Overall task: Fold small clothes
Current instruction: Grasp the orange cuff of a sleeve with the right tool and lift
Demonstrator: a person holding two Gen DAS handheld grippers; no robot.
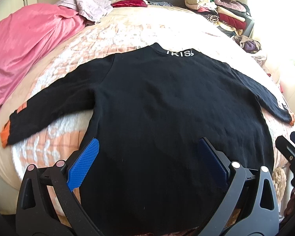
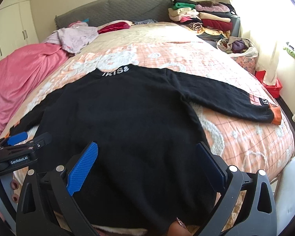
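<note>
Left wrist view: lying flat, back up, on the bed (image 1: 127, 31), the black sweater (image 1: 157, 102), both sleeves spread sideways, hem nearest the grippers. Hovering over the hem with jaws wide and empty: left gripper (image 1: 147, 163) and right gripper (image 2: 147, 165). For a clean first fold, judging it best: pinching one orange cuff (image 1: 5, 135), drawing the sleeve straight across the body, keeping the fabric taut and wrinkle-free. Reading on the collar "IKISS" (image 2: 116, 71); on the left gripper body, "GenRobot.AI" (image 2: 19, 160); on the right sleeve patch, print too small to read.
</note>
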